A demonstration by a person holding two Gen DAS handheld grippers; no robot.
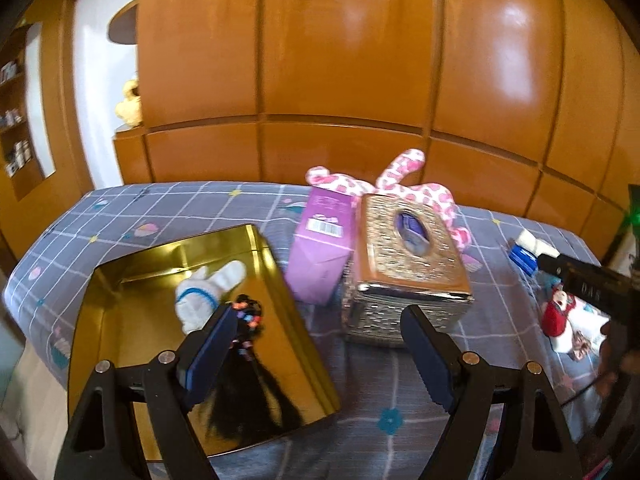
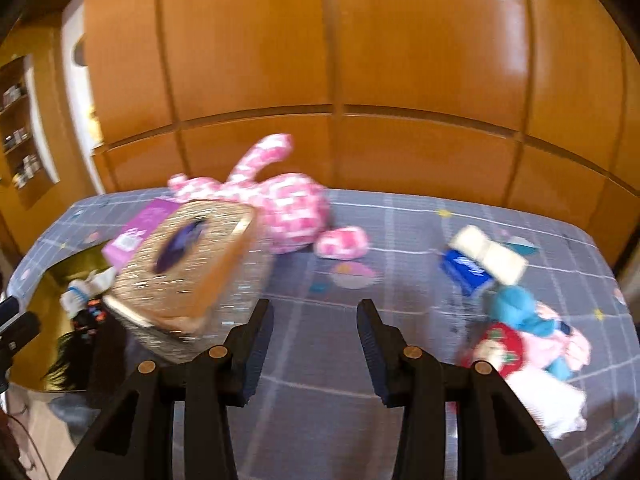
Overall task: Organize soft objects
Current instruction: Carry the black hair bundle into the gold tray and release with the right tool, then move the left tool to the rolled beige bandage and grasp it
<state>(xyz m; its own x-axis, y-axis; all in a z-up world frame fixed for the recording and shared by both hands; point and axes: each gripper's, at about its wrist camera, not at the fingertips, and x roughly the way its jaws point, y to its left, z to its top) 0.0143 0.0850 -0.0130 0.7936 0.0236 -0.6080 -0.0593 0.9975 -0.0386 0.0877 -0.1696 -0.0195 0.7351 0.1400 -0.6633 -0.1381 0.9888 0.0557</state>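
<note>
A gold tin [image 1: 280, 280] lies open on the bed at the left, holding a white rolled sock [image 1: 212, 288] and a black hair piece with coloured beads [image 1: 248, 360]. My left gripper [image 1: 320, 324] is open and empty, just above the tin's right edge. A pink-and-white plush rabbit [image 2: 288, 204] lies at the back. A small pile of soft toys, red, teal and pink [image 2: 528, 340], lies at the right. My right gripper [image 2: 316, 320] is open and empty over the bedspread, left of that pile. The pile also shows in the left wrist view [image 1: 560, 312].
A glittery gold tissue box [image 1: 400, 256] stands mid-bed beside a purple carton [image 1: 324, 244]. A blue packet with a cream block [image 2: 480, 260] lies at the right. Wooden wardrobe panels [image 1: 360, 60] rise behind the bed. The bedspread [image 2: 320, 400] is grey with a grid.
</note>
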